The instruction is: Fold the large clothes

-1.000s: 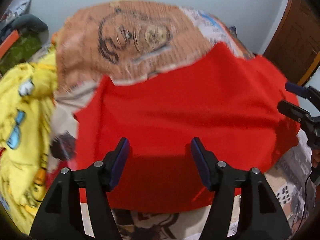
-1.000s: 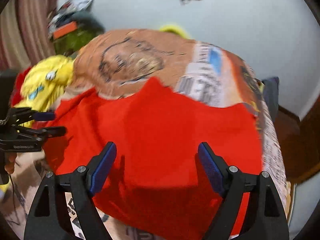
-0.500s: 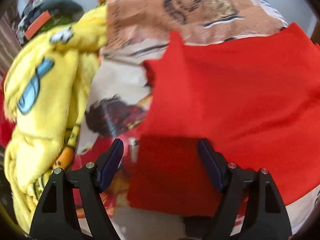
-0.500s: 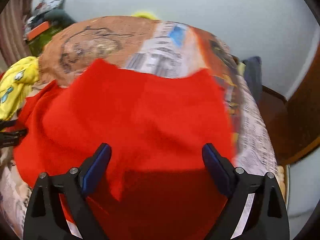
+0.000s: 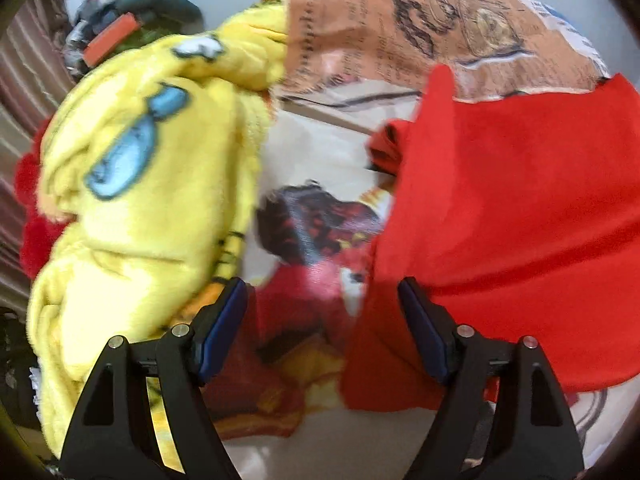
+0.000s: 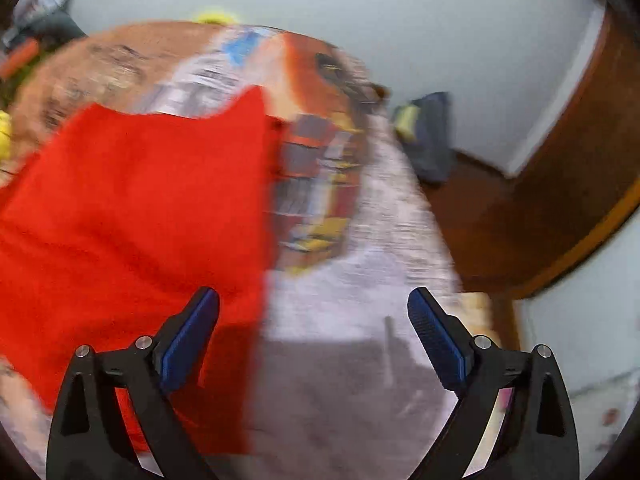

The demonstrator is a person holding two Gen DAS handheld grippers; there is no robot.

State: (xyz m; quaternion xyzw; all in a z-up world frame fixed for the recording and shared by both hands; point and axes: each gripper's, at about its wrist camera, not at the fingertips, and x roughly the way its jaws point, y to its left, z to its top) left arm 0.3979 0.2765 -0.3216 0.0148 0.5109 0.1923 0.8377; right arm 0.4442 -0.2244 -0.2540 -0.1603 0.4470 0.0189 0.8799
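Where it lies spread flat over the printed bedsheet point(image 5: 328, 152), the red garment point(image 5: 512, 216) is entered first: plain red cloth, its left edge running down between the fingers of the left gripper point(image 5: 322, 328) and its bulk extending ahead and to the right of that tool. A bunched fold shows at the cloth's upper left corner.

Same red garment point(image 6: 132, 208), right wrist view: fills the area ahead and to the left of the right gripper point(image 6: 314, 332), with its right edge falling just inside the left finger.

Left gripper: jaws wide apart, having just been opening; blue pads clear of the cloth, nothing clamped.

Right gripper: jaws wide apart, likewise just opened further; bare sheet point(image 6: 360, 280) lies between them apart from the cloth's edge, pads not pressing on anything.

Yellow plush blanket point(image 5: 136, 200) with blue and white markings: heaped ahead-left of the left gripper, apart from the red garment.

Dark bundle with an orange strip point(image 5: 116, 36): far ahead-left, beyond the blanket.

Wooden door point(image 6: 560, 184): ahead-right of the right gripper, against a pale wall point(image 6: 400, 20).
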